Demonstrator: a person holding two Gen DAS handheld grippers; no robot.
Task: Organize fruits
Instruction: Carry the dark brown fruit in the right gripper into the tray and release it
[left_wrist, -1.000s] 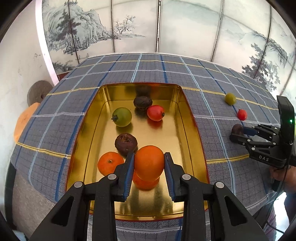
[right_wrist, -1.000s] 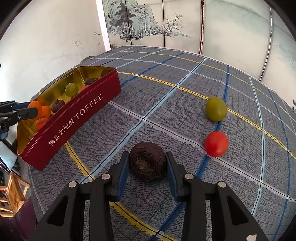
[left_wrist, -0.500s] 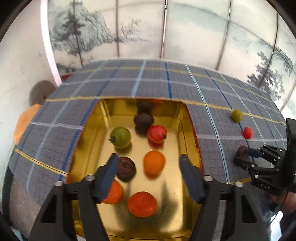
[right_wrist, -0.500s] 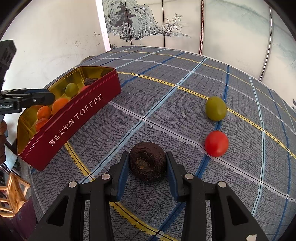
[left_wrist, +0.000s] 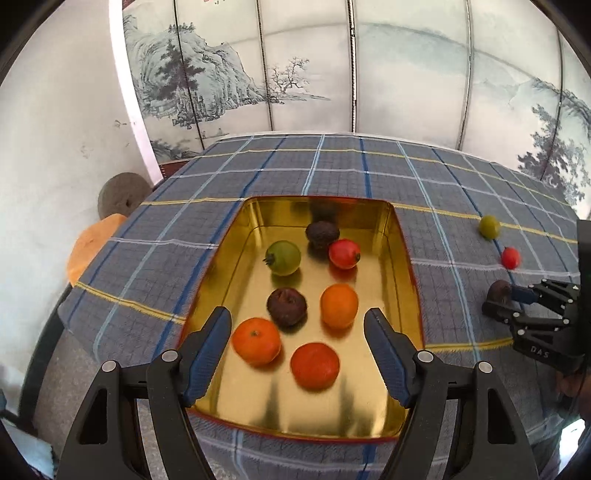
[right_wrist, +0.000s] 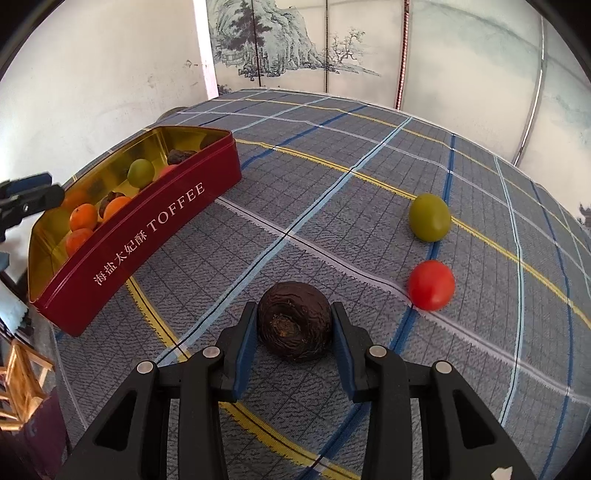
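The gold-lined red toffee tin (left_wrist: 404, 258) holds three oranges, two dark brown fruits, one green and one red. My left gripper (left_wrist: 297, 314) hangs open above its near end, holding nothing; the orange (left_wrist: 339, 305) lies loose below it. In the right wrist view the tin (right_wrist: 147, 236) stands at the left, with the left gripper's fingers (right_wrist: 29, 195) by its near end. My right gripper (right_wrist: 293, 308) is shut on a dark brown fruit (right_wrist: 293, 325) resting on the cloth. Beyond it lie a red fruit (right_wrist: 431, 284) and a green fruit (right_wrist: 429, 217).
A checked blue-grey cloth (left_wrist: 166, 258) covers the table, whose edge falls away left of the tin. A stone disc (left_wrist: 118, 192) and an orange round thing (left_wrist: 92, 247) sit below that edge. A painted folding screen (left_wrist: 332, 74) stands behind. A wooden chair (right_wrist: 22, 387) is lower left.
My left gripper opened and let go of the orange, which now lies in the tin beside a dark fruit; the gripper drew back and up. The right gripper and its fruit stayed put.
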